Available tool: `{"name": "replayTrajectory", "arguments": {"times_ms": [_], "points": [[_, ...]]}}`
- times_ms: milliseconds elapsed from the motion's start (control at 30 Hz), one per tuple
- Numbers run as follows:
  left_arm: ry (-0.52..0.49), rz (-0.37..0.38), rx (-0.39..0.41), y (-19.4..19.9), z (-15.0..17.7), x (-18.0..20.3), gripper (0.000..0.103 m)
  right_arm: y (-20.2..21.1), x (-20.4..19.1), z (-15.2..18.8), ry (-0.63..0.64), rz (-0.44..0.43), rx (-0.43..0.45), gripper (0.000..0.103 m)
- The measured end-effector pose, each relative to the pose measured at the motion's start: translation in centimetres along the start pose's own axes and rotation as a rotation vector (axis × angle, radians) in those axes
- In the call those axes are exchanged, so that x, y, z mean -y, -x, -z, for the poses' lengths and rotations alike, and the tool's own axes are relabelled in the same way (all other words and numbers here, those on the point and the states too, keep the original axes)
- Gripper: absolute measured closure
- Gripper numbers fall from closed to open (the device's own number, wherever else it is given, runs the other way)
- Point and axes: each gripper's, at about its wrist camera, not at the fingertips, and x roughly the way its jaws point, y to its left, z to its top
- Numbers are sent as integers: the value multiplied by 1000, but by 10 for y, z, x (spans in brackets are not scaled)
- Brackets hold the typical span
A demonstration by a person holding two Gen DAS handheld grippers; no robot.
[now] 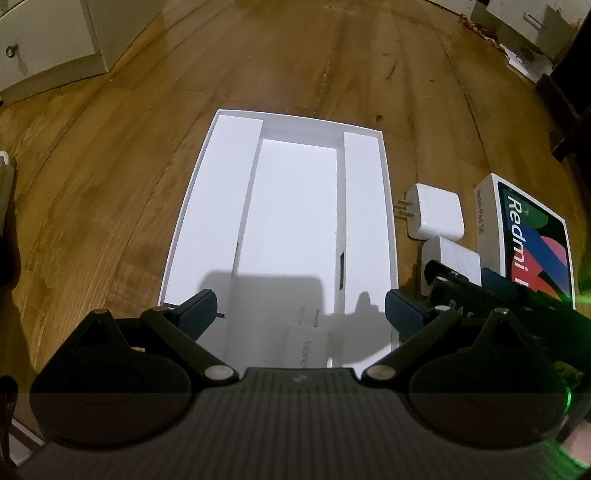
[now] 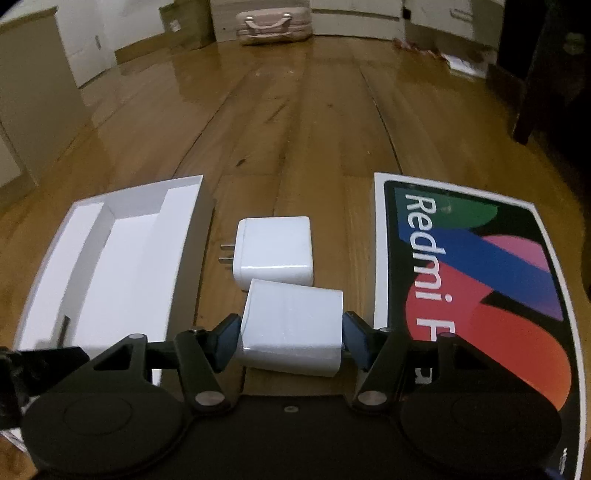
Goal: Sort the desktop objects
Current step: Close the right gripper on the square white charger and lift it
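Observation:
An open white box tray (image 1: pixel 221 206) lies on the wooden floor; it also shows at the left of the right wrist view (image 2: pixel 92 258). A white charger (image 1: pixel 306 345) lies inside it at the near end. My left gripper (image 1: pixel 299 306) is open above that end. My right gripper (image 2: pixel 291 332) is shut on a second white charger (image 2: pixel 291 328), between the tray and the Redmi box lid (image 2: pixel 476 277). A third white charger (image 2: pixel 275 249) with metal prongs lies on the floor just beyond it. In the left wrist view the right gripper (image 1: pixel 439 280) holds its charger (image 1: pixel 452 258) near the third charger (image 1: pixel 437 212).
The Redmi lid (image 1: pixel 535 236) lies right of the chargers. A pink suitcase (image 2: pixel 275 22) stands at the far wall. White cabinets (image 1: pixel 48 44) stand at the left, dark furniture (image 2: pixel 546 66) at the right. Papers (image 2: pixel 461 62) lie on the far floor.

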Motion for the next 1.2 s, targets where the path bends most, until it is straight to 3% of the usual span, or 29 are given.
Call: {"name": "replayTrajectory", "arguments": {"times_ms": [233, 467, 767, 1200], "points": [[10, 4, -11, -2, 0, -2, 4, 3, -1, -1, 12, -9, -55, 38], [12, -3, -17, -6, 2, -2, 4, -1, -4, 2, 29, -21, -46, 37], [17, -10, -24, -9, 3, -4, 4, -11, -19, 8, 132, 41, -40, 35], [40, -7, -9, -4, -1, -11, 4, 3, -1, 0, -31, -33, -12, 36]]}}
